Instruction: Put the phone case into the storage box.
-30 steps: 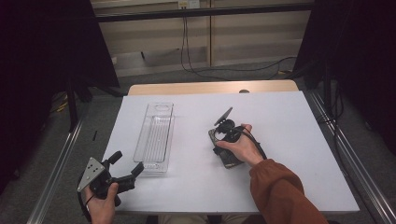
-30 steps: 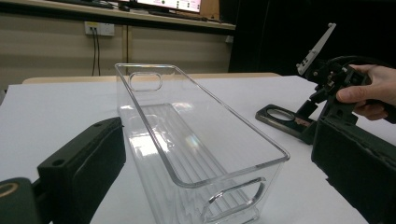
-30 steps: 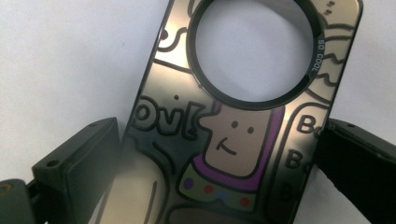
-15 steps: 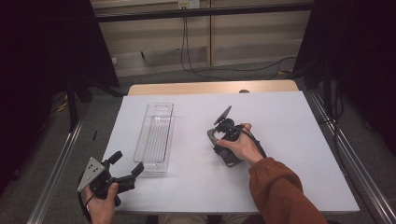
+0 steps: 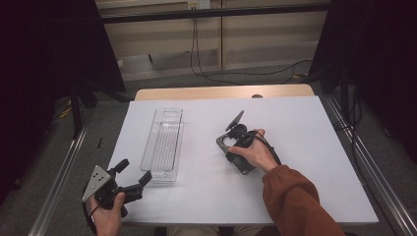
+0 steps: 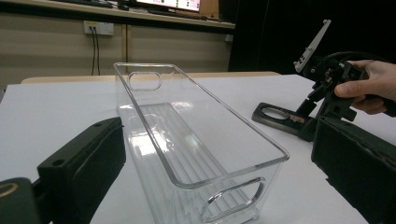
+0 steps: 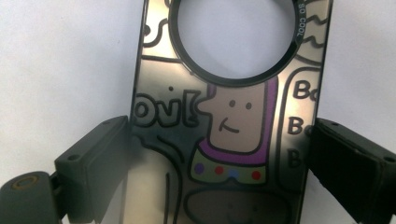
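The desk (image 5: 305, 147) carries a white sheet, and on its left half a long clear plastic bin (image 5: 163, 144) lies lengthwise, open side up, with ribbed floor and a cut-out handle at each end. The left gripper (image 5: 133, 178) hovers at the desk's near left corner, just beside the bin's near end; in the left gripper view its fingers (image 6: 81, 168) stand wide apart with the bin (image 6: 196, 140) between and beyond them, touching nothing. Right of the bin, well apart from it, the right gripper (image 5: 232, 147) is pressed down over a flat phone case (image 5: 236, 155) lying on the sheet. In the right gripper view its fingers (image 7: 95, 163) flank the case (image 7: 233, 121), a cartoon-printed one with a round camera hole, pads at both long edges, seemingly clamping it
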The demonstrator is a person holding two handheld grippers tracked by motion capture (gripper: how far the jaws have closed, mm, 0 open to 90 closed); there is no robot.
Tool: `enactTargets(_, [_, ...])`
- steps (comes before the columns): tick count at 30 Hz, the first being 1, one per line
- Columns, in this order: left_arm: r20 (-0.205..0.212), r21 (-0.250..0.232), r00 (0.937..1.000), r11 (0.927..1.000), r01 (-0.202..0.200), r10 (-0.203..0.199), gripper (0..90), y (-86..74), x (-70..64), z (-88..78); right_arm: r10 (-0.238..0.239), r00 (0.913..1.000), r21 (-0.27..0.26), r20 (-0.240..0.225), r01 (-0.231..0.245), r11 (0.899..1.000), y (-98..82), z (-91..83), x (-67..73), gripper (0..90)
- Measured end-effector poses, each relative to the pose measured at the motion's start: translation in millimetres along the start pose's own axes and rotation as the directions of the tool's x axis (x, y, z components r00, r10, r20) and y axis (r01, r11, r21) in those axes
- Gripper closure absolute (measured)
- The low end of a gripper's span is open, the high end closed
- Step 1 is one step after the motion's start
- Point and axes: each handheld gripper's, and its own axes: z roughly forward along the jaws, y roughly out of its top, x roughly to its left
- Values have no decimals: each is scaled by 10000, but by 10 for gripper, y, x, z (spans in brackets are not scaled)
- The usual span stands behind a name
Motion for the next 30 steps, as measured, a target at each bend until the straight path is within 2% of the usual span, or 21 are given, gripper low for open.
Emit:
enactTargets(4, [48,-4,10000,10000,-7,7,32,-1,6,0,-5,10000,-75,11,5,10000,-5,7,1,64])
enactTargets(7, [44,-13,10000,10000,20,-20,32,-1,0,-1,171,9998,-39,64,-171,9998,1,12,18,54])
enactTargets(11, [52,-50,10000,10000,56,-56,32,4,-3,9,7,10000,-54,25,-7,10000,-6,-6,3,95])
enactTargets(13, [78,-45,10000,10000,30,-30,32,4,-2,9,86,10000,-146,-41,-87,9999,-14,-16,-12,113])
enactTargets(18, [-2,-51,10000,9999,88,-88,32,2,8,7,-32,10000,-400,-51,30,9992,-42,-23,-20,120])
enactTargets(23, [70,-63,10000,10000,45,-45,32,3,10,5,-195,9998,-379,-80,191,9991,-47,-32,-32,121])
enactTargets(30, [-4,-69,10000,9999,92,-92,32,2,8,4,-75,9995,-498,-304,60,9987,-56,-60,-45,121])
